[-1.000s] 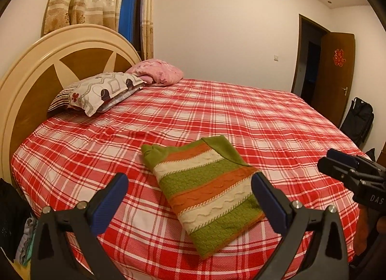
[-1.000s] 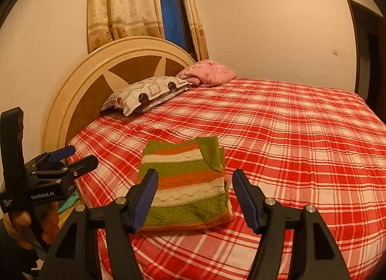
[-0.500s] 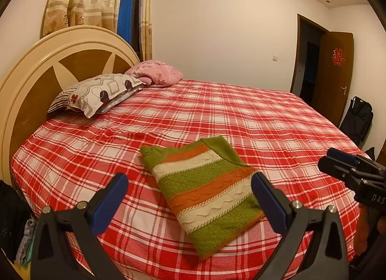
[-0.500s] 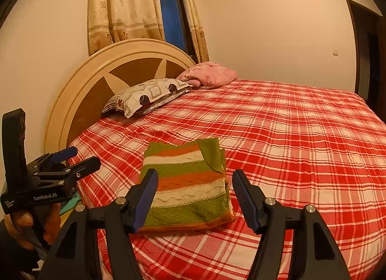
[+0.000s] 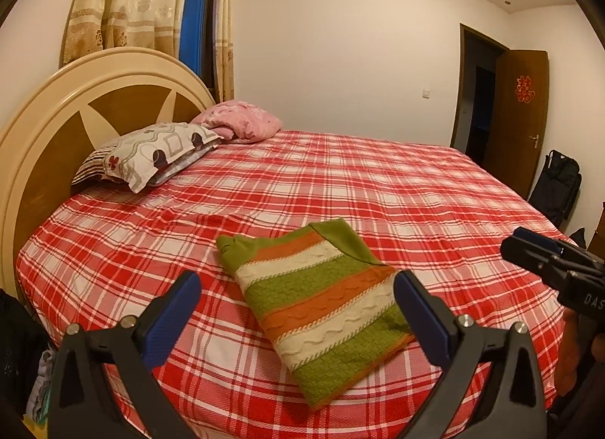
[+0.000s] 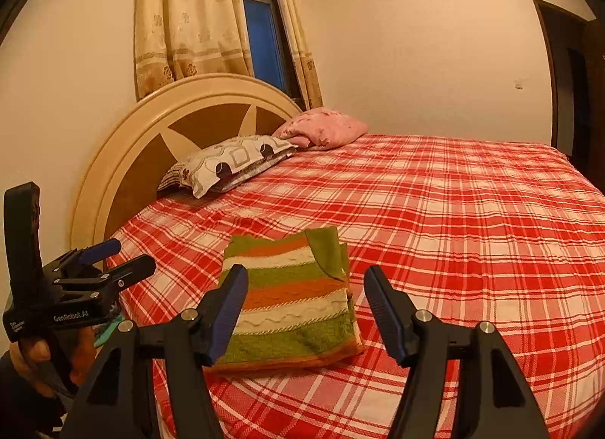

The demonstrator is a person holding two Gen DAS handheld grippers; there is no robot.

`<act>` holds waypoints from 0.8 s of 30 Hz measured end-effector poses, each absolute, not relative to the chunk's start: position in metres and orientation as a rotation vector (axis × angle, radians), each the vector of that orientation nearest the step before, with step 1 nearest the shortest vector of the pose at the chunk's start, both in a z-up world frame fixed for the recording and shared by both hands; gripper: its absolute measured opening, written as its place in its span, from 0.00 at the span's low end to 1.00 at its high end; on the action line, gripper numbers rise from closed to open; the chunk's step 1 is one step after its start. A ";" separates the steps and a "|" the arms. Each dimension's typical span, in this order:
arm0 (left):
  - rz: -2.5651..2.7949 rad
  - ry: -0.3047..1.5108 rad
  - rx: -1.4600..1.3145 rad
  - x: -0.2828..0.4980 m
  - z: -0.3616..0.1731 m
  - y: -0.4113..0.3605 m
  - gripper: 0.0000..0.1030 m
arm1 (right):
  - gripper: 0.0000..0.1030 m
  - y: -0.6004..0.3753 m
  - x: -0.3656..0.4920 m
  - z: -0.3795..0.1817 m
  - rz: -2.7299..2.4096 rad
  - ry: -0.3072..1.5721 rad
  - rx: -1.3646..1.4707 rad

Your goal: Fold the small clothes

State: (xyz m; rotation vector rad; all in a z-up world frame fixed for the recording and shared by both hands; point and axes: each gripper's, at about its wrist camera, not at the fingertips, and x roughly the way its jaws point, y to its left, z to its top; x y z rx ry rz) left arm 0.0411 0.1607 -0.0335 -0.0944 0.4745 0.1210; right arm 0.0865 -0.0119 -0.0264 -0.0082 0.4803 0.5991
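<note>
Folded sweater (image 5: 321,310), knitted in green, orange and cream stripes, lies flat on the bed (image 5: 397,189) near its near edge, closer to the headboard side. It makes a neat rectangle; a plain green panel shows at the far corner. In the right wrist view the same sweater (image 6: 291,299) sits square-on, its stacked layers visible along the right edge.

Left gripper (image 5: 297,297): jaws wide apart, blue pads clear of the cloth, held above the near edge of the bed with the sweater seen between the fingers. Nothing gripped.

Right gripper (image 6: 304,295): jaws spread, moderately wide, also above the near edge and holding nothing; the sweater lies beyond and between the fingers, not touched by them.

Each gripper shows at the margin of the other's view; a hand (image 6: 34,356) grasps the left one's handle.

Bed cover: red and white plaid, lightly creased near the headboard (image 5: 56,129). Patterned pillow (image 5: 151,155) leans against the headboard, pink pillow (image 5: 242,125) just beyond it. Curtain (image 5: 128,4) and window behind. Open brown door (image 5: 522,117) on the far wall, dark bag (image 5: 559,185) beside it.
</note>
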 end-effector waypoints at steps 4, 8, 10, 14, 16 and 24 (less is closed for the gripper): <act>0.135 0.449 -0.091 0.037 -0.029 0.159 1.00 | 0.63 -0.015 0.088 -0.026 0.593 0.479 -0.003; 0.152 0.418 -0.082 0.034 -0.024 0.158 1.00 | 0.63 -0.016 0.087 -0.026 0.593 0.475 -0.005; 0.149 0.418 -0.077 0.034 -0.023 0.157 1.00 | 0.63 -0.014 0.086 -0.026 0.594 0.473 -0.009; 0.159 0.409 -0.068 0.034 -0.022 0.156 1.00 | 0.63 -0.013 0.084 -0.025 0.597 0.468 -0.017; 0.155 0.410 -0.064 0.035 -0.022 0.156 1.00 | 0.63 -0.012 0.083 -0.025 0.600 0.468 -0.019; 0.158 0.389 -0.037 0.032 -0.022 0.151 1.00 | 0.63 -0.012 0.081 -0.026 0.603 0.472 -0.018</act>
